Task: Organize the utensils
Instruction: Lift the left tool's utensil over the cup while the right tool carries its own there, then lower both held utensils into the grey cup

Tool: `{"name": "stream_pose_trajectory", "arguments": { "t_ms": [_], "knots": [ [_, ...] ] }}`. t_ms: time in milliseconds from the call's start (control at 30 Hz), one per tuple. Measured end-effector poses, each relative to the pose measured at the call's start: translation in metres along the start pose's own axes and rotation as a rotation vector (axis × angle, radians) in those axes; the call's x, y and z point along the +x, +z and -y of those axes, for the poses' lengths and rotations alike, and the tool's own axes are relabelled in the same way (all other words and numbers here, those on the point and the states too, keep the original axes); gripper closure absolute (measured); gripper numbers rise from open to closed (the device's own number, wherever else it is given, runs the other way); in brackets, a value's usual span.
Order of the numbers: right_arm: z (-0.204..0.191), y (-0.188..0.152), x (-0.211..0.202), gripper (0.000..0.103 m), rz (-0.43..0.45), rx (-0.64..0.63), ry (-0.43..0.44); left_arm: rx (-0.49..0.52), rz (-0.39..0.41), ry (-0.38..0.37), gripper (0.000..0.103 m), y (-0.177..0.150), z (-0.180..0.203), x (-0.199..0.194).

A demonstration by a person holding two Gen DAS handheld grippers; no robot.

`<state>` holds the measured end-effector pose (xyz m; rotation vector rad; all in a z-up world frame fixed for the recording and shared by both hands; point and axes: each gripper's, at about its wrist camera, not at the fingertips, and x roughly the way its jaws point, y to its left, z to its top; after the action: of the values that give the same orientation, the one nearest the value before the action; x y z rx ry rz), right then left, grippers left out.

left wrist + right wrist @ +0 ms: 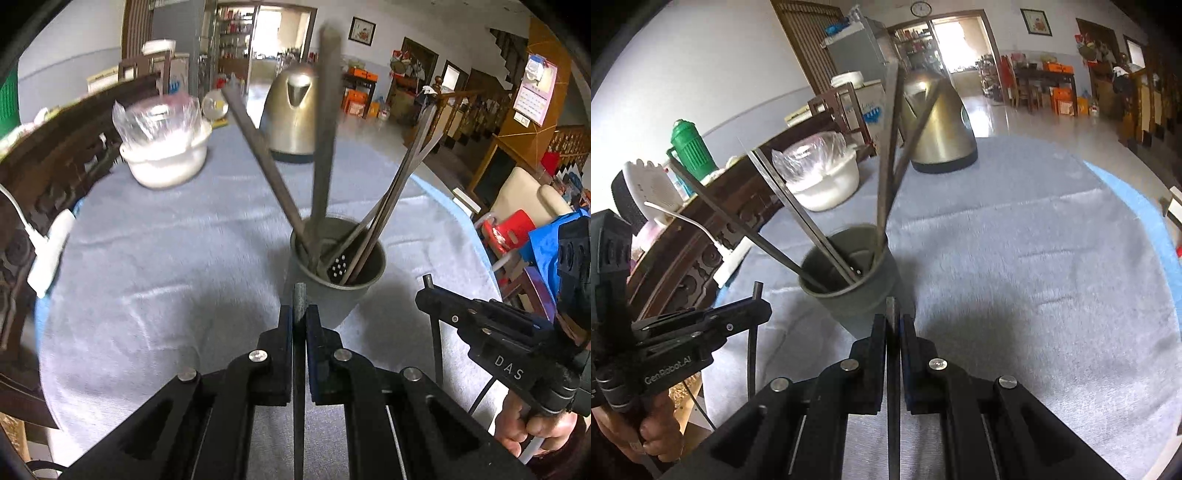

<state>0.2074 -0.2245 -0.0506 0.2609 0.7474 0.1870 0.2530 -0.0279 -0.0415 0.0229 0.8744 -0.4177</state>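
both grippers, left point(300, 317) and right point(894, 319), were clamped on a chopstick each point(299, 301); i judged tips should enter the cup point(338, 254) upright

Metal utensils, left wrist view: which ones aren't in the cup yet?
Two: the dark flat handle clamped in the left tool, and the thin rod in the right tool. The other utensils stand in the grey metal cup.

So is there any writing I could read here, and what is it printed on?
"DAS": white letters on the right gripper, seen from the left wrist.
"GenRobot.AI": white letters on the left gripper, seen from the right wrist.
Wall calendar: print too small to read.
Wall clock: numerals too small to read.
Blue-printed box behind the bowl: blurred.
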Motion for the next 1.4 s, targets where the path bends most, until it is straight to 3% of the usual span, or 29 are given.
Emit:
{"name": "stream_pose_trajectory", "arguments": {
  "t_ms": [500,1400],
  "knots": [
    [-0.021,0.008,-0.035,0.095,0.099,-0.031,0.030,0.036,0.111,0.043,0.096,0.006,0.009,-0.038],
    [-0.040,0.009,-0.076,0.095,0.213,-0.066,0.069,0.034,0.197,0.053,0.096,0.005,0.023,-0.081]
  ]
}}
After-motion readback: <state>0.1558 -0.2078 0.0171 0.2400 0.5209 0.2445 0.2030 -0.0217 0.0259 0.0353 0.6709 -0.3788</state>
